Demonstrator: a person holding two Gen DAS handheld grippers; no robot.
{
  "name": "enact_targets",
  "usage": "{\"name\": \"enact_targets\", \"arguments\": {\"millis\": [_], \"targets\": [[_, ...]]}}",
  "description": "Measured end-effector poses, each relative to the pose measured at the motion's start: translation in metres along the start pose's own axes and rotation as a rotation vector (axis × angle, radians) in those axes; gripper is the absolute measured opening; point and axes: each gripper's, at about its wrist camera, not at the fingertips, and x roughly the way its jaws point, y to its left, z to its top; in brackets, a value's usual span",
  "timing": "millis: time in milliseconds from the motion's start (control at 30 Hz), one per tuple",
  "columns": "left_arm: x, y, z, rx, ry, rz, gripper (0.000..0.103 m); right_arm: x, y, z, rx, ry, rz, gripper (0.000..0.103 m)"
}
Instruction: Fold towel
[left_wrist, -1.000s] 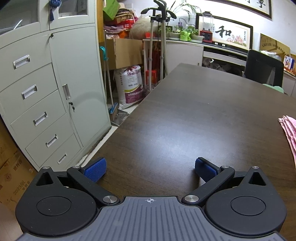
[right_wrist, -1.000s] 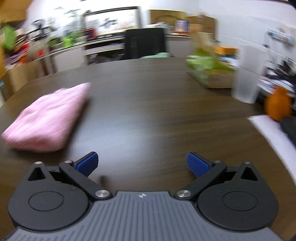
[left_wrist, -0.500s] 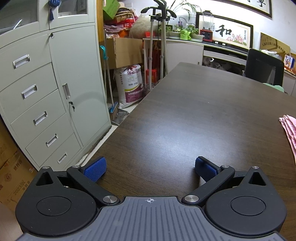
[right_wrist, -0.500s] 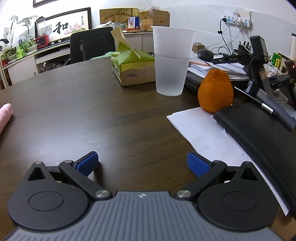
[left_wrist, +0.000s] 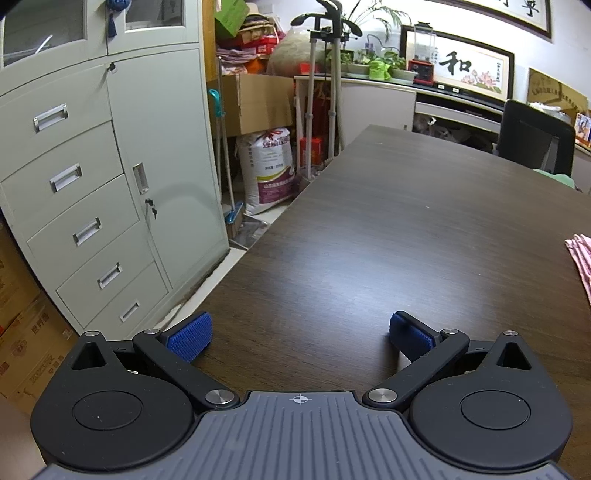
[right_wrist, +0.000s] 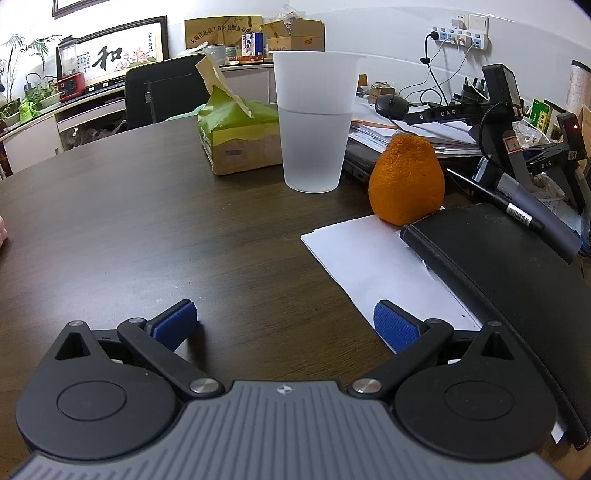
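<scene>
Pink towel (left_wrist: 581, 258) peeks in at the right edge of the left view, lying on the dark table (left_wrist: 388, 229). Left gripper (left_wrist: 300, 338) and right gripper (right_wrist: 284, 321) sit low over the table, both wide open and holding nothing.

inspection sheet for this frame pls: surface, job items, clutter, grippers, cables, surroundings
Surface: dark wood table, bare in front of both grippers.
Job's things: pink towel, only an edge in view at the left camera's right border.
Clutter: plastic cup, orange fruit, tissue pack, white paper, black folder.
Grippers: left gripper open, empty; right gripper open, empty.
Cables: leads hang from wall power strip.
Surroundings: filing cabinet, office chair.
</scene>
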Motion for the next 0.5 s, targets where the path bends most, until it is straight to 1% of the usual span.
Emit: {"name": "enact_targets", "arguments": {"millis": [500], "targets": [[0.0008,0.0029,-0.0004,-0.003,0.001,0.007,0.103,-0.0005,0.0003,-0.0002,-0.002,0.001,-0.002,0.103]]}}
